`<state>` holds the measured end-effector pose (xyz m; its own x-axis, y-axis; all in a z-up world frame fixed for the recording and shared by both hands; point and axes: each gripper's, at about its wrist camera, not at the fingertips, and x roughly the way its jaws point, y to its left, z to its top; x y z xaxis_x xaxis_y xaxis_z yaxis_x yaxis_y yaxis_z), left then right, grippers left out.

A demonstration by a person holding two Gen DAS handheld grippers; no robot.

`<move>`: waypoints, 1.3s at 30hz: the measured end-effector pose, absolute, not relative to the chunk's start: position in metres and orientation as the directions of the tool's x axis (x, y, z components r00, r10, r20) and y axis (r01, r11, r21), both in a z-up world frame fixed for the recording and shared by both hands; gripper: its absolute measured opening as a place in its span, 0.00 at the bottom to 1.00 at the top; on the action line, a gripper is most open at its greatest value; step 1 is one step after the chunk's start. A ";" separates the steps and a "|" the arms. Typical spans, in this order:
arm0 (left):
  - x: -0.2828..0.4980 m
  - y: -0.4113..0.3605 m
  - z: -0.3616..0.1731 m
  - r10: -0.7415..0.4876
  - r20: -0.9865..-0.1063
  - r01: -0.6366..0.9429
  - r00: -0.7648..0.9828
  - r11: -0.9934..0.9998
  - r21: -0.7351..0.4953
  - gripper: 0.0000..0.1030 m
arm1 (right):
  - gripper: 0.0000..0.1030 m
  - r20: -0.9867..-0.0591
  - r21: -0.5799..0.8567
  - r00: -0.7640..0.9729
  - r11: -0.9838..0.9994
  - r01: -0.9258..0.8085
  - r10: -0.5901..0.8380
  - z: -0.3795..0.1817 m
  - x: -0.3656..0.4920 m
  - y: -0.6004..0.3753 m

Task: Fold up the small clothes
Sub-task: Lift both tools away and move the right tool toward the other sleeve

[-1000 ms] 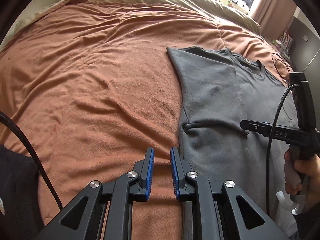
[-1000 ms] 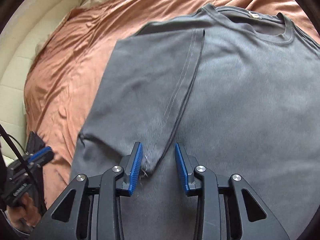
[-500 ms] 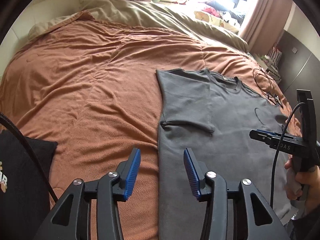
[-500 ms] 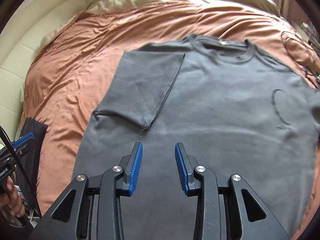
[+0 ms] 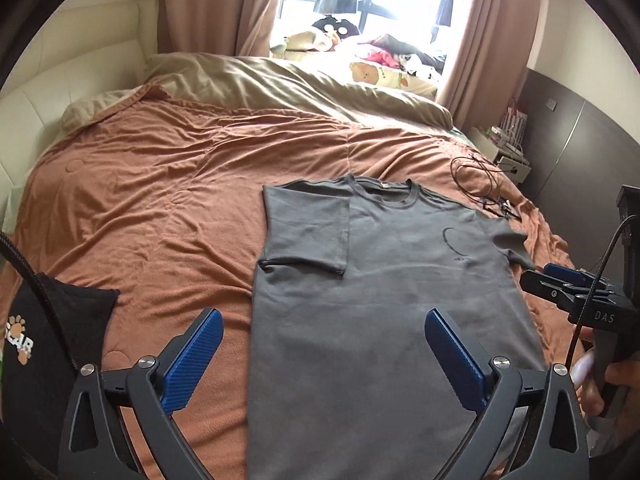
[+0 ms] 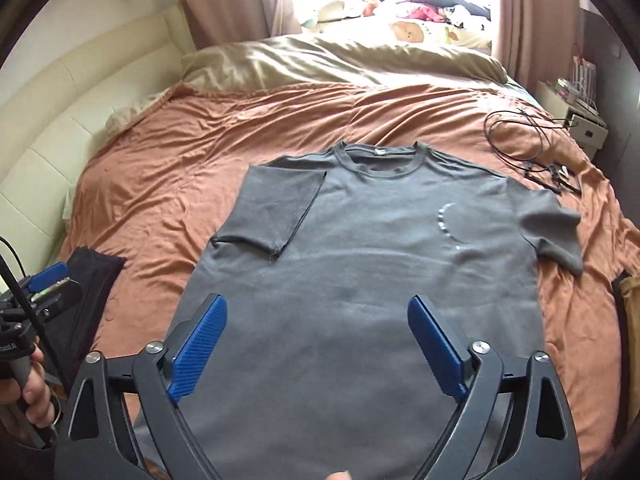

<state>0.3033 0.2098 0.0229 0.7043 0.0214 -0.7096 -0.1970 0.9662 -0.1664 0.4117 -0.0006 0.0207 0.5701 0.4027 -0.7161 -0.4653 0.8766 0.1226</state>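
On the rust blanket [image 6: 168, 152] lies the grey T-shirt [image 6: 360, 280], one sleeve folded in, both the left gripper [image 5: 324, 356] and right gripper [image 6: 318, 344] spread wide and empty; a careless pinch might drag blanket too.

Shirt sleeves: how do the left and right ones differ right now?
The left sleeve is folded inward and lies flat on the shirt body; the right sleeve is spread outward on the blanket. The left sleeve's hem runs across the chest; the right sleeve's hem points off to the side. Both are grey, short and untouched by either gripper.
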 end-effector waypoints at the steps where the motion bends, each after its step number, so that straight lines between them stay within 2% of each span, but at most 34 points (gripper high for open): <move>1: 0.301 0.203 0.025 0.021 -0.706 -0.193 0.708 0.967 -0.164 1.00 | 0.99 -0.709 0.122 0.579 0.878 -0.462 0.403 0.024 0.404 -0.009; 16: 0.295 0.099 0.045 -0.033 -0.695 -0.081 0.719 0.988 -0.131 1.00 | 1.00 -0.652 0.154 0.642 0.899 -0.409 0.404 0.047 0.353 -0.122; 24: 0.311 0.044 0.042 -0.104 -0.683 0.007 0.723 0.990 -0.144 1.00 | 1.00 -0.607 0.103 0.711 0.923 -0.372 0.354 0.051 0.327 -0.177; 34: 0.367 -0.007 0.029 -0.169 -0.688 0.082 0.706 0.984 -0.158 0.99 | 1.00 -0.579 0.151 0.738 0.935 -0.319 0.346 0.037 0.350 -0.227; 39: 0.403 -0.027 0.019 -0.194 -0.689 0.114 0.698 0.980 -0.161 0.96 | 0.99 -0.577 0.249 0.731 0.931 -0.268 0.365 0.016 0.383 -0.260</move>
<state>0.4030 -0.0273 0.0193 0.6982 -0.1944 -0.6890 0.1137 0.9803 -0.1613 0.3831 -0.2596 0.0163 0.7306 0.3645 -0.5774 -0.2680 0.9308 0.2485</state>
